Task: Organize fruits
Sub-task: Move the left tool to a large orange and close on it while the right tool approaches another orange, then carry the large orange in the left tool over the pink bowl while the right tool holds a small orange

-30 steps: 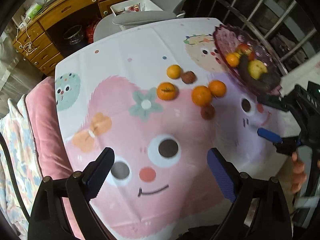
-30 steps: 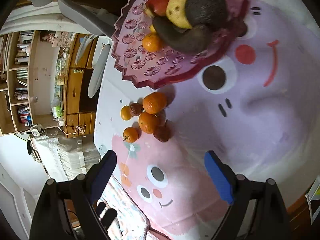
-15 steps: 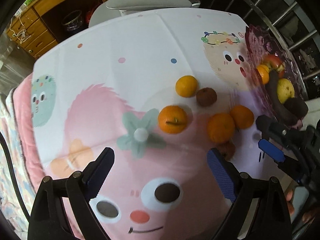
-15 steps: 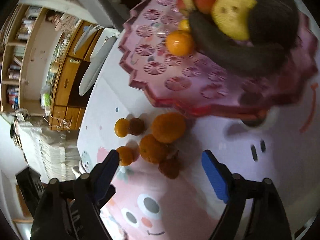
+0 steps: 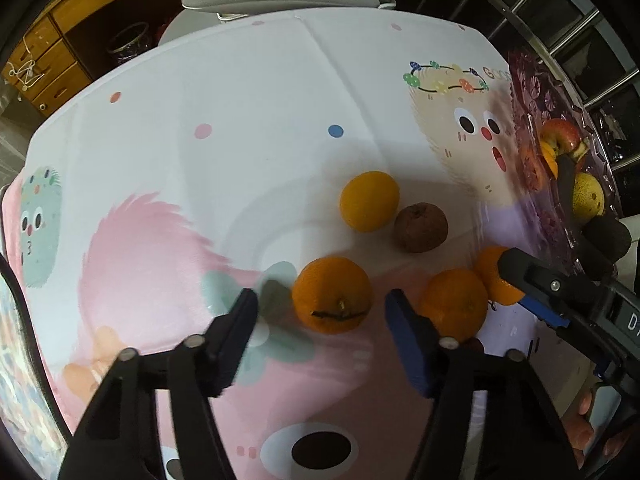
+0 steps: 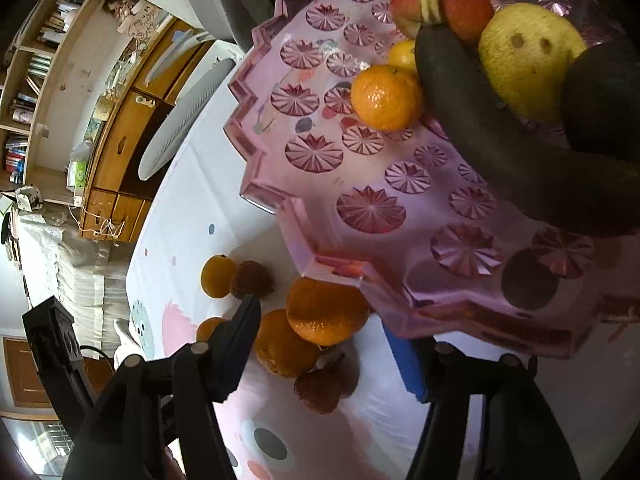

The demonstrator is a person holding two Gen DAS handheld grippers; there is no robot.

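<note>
Both hands are working the pick-up step of the tidying, each going for 1 loose orange on the cartoon-print tablecloth (image 5: 248, 92). Nearest, the left gripper (image 5: 320, 312) is pointing steeply down with its jaws partway apart; they have just been closing, and the stemmed orange (image 5: 331, 294) is sitting between the fingertips with daylight on both sides, so nothing is clamped yet. Its next move, I would judge, is a little more descent and a squeeze across the fruit's middle. Just beside it, the right gripper (image 6: 320, 328) is straddling 2 touching oranges (image 6: 312, 328), jaws also narrowing, pads not visibly pressing; it should settle on 1 only. Beyond are a yellow-orange citrus (image 5: 369, 201) and a brown wrinkled fruit (image 5: 421, 227). Farthest, the pink glass fruit dish (image 6: 304, 216) is already holding several fruits, with room left.
</note>
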